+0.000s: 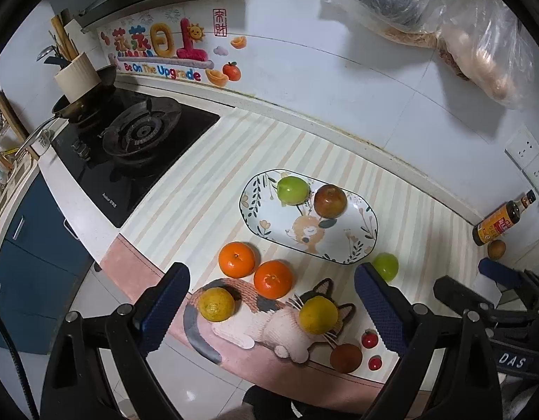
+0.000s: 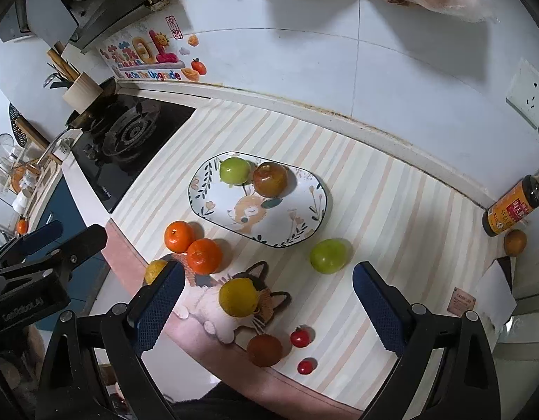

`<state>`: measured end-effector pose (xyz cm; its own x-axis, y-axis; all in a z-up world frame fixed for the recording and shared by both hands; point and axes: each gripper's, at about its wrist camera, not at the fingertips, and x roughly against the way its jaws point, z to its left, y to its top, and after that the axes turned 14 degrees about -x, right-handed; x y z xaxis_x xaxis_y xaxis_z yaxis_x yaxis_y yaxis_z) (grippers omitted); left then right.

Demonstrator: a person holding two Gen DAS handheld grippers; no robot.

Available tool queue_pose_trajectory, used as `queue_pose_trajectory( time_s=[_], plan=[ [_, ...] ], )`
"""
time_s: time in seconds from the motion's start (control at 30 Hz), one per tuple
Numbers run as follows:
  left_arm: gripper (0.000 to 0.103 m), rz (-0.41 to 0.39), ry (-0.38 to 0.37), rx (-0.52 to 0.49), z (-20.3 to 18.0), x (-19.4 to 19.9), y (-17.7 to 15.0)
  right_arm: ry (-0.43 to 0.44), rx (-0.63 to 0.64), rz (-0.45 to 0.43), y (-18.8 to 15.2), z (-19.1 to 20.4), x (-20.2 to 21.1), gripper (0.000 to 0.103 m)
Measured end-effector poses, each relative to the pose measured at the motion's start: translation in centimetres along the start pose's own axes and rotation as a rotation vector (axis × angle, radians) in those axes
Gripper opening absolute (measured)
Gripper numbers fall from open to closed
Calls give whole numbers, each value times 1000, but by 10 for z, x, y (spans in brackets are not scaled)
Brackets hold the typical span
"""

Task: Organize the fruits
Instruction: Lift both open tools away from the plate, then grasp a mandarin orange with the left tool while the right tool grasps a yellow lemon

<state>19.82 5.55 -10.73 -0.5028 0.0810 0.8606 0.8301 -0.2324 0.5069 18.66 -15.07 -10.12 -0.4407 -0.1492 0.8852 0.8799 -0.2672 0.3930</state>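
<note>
A patterned oval plate (image 1: 339,241) (image 2: 297,224) on the striped mat holds a green apple (image 1: 292,190) (image 2: 235,170) and a red-brown apple (image 1: 330,200) (image 2: 270,179). Loose on the mat lie two oranges (image 1: 237,259) (image 1: 273,279) (image 2: 179,236) (image 2: 204,256), two yellow citrus (image 1: 216,304) (image 1: 318,315) (image 2: 238,297), a second green apple (image 1: 386,266) (image 2: 328,256), a brown fruit (image 1: 346,358) (image 2: 265,350) and two cherry tomatoes (image 1: 369,338) (image 2: 300,337). My left gripper (image 1: 271,311) and right gripper (image 2: 269,311) hover open and empty above the mat's near edge.
A gas stove (image 1: 140,136) with a pan sits at the left. A sauce bottle (image 1: 500,222) (image 2: 514,206) and a small brown fruit (image 2: 515,242) stand at the right wall. Plastic bags (image 1: 444,17) hang overhead. The counter edge drops off below the cat picture.
</note>
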Motion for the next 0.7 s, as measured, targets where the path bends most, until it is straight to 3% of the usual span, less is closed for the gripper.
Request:
queue_pose_trajectory(
  time_s=[0.1, 0.2, 0.43, 0.57, 0.67, 0.7],
  plan=[
    [103, 11, 14, 8, 5, -7, -1, 8, -10, 23, -3, 0, -12, 99],
    [103, 32, 40, 29, 16, -20, -6, 23, -28, 86, -8, -1, -39, 99],
    [103, 177, 120, 63, 46, -76, -40, 18, -79, 362, -43, -1, -158, 99],
    [103, 266, 135, 49, 54, -108, -59, 5, -110, 457, -62, -1, -213, 97],
    [103, 293, 124, 47, 54, -121, -64, 11, -134, 484, -70, -1, -238, 81],
    [103, 299, 117, 47, 54, -126, -65, 17, -135, 484, -72, -2, -243, 67]
  ],
)
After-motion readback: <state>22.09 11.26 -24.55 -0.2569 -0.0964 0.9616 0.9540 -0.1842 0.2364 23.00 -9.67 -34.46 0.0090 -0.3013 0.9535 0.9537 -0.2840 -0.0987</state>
